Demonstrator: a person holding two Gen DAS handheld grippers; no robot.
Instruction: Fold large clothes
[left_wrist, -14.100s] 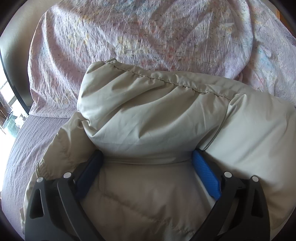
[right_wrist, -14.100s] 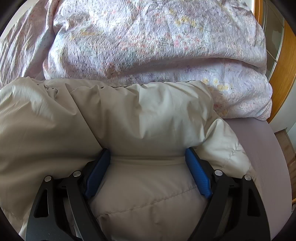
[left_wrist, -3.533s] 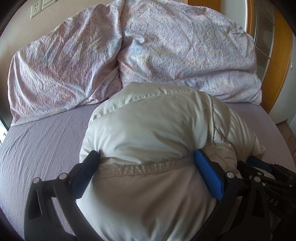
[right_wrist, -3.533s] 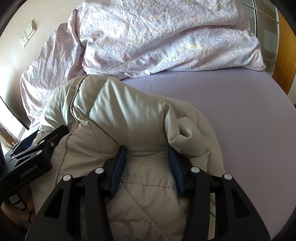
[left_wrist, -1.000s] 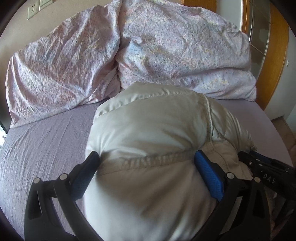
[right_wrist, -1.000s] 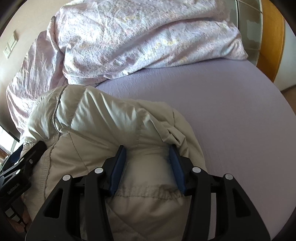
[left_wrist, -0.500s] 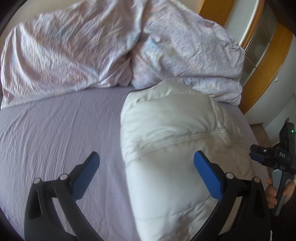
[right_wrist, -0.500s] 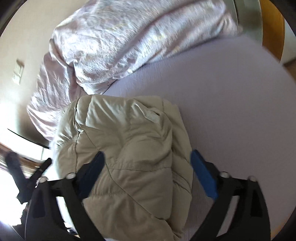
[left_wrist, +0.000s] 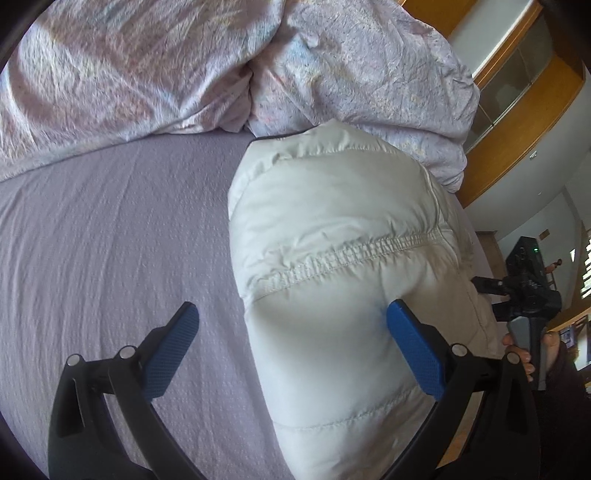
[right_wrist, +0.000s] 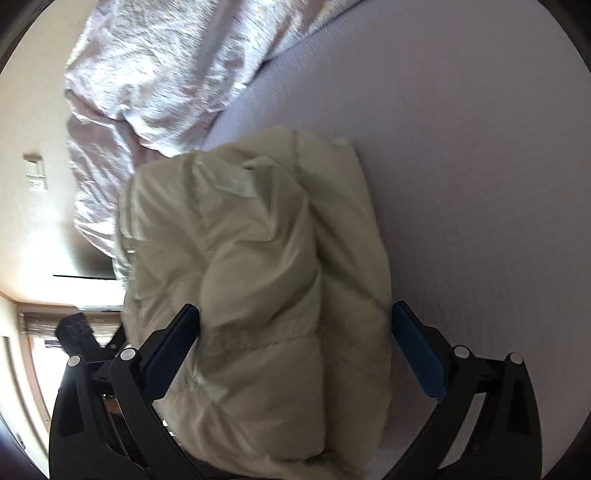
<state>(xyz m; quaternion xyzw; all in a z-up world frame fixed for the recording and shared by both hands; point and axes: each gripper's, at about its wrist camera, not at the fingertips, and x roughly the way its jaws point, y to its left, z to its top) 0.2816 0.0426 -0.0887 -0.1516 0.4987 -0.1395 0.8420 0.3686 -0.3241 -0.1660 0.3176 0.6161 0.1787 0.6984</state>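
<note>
Here: folded jacket (left_wrist: 332, 258) on the bed (left_wrist: 110, 240), against crumpled pillows (left_wrist: 147, 66). Left gripper (left_wrist: 291, 343) and right gripper (right_wrist: 295, 339) both spread wide, holding nothing, jacket between.

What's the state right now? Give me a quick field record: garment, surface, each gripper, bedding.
garment: beige puffer jacket, folded into a compact bundle, lying free
surface: lilac bed sheet
left gripper: open, holding nothing; left finger over the sheet, right finger beside the bundle
right gripper: open, jaws wide on either side of the bundle, not clamping it; view blurred
bedding: crumpled floral duvet at the far side of the bed, just behind the jacket
</note>
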